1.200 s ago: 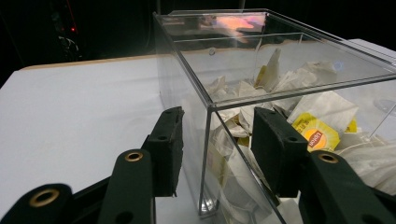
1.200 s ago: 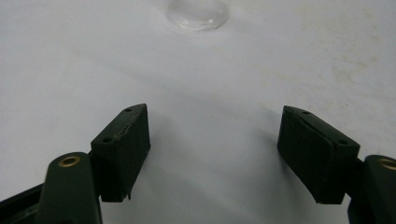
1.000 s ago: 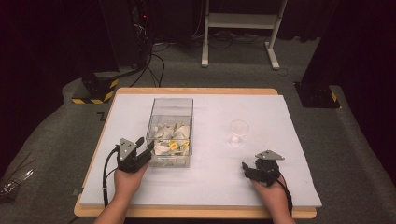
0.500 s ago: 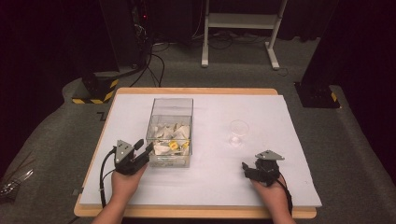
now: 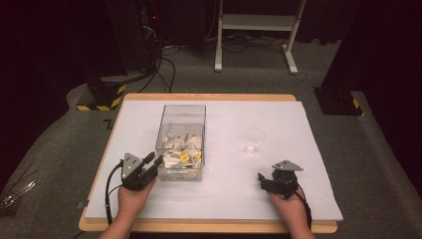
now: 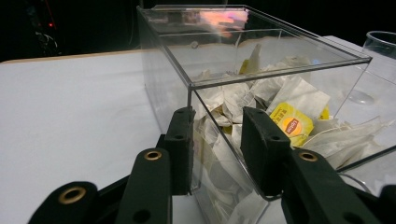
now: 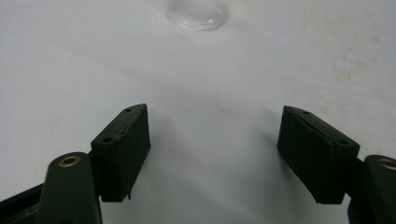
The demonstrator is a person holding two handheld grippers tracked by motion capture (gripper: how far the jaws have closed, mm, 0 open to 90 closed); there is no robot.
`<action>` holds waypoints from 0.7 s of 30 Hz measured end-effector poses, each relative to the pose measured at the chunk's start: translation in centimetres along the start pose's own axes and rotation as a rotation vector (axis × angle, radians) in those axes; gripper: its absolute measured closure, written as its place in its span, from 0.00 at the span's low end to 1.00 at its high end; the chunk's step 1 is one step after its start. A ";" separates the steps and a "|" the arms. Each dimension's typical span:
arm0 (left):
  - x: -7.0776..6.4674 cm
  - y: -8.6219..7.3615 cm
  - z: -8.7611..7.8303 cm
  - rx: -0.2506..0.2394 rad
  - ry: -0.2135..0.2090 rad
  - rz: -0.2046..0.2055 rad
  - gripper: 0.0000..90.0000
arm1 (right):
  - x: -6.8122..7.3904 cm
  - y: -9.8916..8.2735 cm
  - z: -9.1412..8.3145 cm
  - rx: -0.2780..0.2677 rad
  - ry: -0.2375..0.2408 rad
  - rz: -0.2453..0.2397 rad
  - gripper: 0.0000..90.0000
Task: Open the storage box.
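A clear plastic box (image 5: 181, 106) stands mid-table, part-filled with tea bags (image 5: 181, 152), white ones and a yellow one (image 6: 290, 123). My left gripper (image 5: 155, 160) is at the box's near left corner. Its jaws have just been closing with that corner (image 6: 192, 107) between them, one pad on the side wall and one on the front wall. My right gripper (image 5: 266, 178) rests low over the white table cover, open with nothing between its jaws (image 7: 215, 135). A small clear cup (image 5: 254, 141) stands ahead of it, its base (image 7: 198, 14) at the top of the right gripper view.
The white cover (image 5: 298, 124) lies on a wooden table. Beyond the table are cables, a white stand's feet (image 5: 254, 64) and a yellow-black striped base (image 5: 102, 97). The cup's rim (image 6: 380, 44) also shows past the box in the left gripper view.
The left gripper's jaws have drawn closer together at the box's corner, with the hand shifting only slightly. The right hand and gripper have stayed where they were.
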State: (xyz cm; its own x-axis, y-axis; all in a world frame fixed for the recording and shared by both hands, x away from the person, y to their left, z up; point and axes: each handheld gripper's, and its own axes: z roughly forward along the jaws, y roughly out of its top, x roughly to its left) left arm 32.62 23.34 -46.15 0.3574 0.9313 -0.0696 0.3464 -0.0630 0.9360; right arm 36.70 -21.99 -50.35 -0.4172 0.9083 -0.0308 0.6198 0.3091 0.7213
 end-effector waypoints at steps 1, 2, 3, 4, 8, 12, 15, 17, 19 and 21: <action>0.0 0.0 -0.1 -0.001 -0.003 0.001 0.73 | 0.0 0.0 0.0 0.000 0.000 0.000 0.28; 0.0 -0.1 -0.2 0.001 -0.006 0.003 0.74 | 0.0 0.0 0.0 0.000 0.000 0.000 0.28; -0.1 -0.1 -0.3 0.000 -0.011 -0.002 0.74 | 0.0 0.0 0.0 0.000 0.000 0.000 0.28; -0.1 -0.2 -0.3 0.001 -0.014 -0.002 0.75 | 0.0 0.0 0.0 0.000 0.000 0.000 0.28; -0.3 -0.3 -0.6 0.004 -0.026 0.001 0.77 | 0.0 0.0 0.0 0.000 0.000 0.000 0.28; -0.3 -0.5 -1.0 0.009 -0.034 0.004 0.78 | 0.0 0.0 0.0 0.000 0.000 0.000 0.28; -0.2 -0.7 -1.2 0.009 -0.036 0.004 0.79 | 0.0 0.0 0.0 0.000 -0.001 -0.001 0.28; -0.2 -0.8 -1.4 0.006 -0.034 -0.001 0.80 | 0.0 0.0 0.0 0.000 -0.001 0.000 0.28; -0.2 -0.9 -1.6 0.007 -0.034 -0.002 0.81 | 0.0 0.0 0.0 0.000 -0.001 -0.001 0.28; -0.2 -1.0 -1.8 0.007 -0.035 -0.004 0.82 | 0.0 0.0 0.0 0.000 -0.001 0.000 0.28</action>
State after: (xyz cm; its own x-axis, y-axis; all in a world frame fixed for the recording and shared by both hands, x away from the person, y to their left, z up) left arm 30.65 23.91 -46.41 0.3863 0.9185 -0.0852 0.3541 -0.0624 0.9331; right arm 36.69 -21.98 -50.35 -0.4168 0.9084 -0.0314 0.6197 0.3093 0.7213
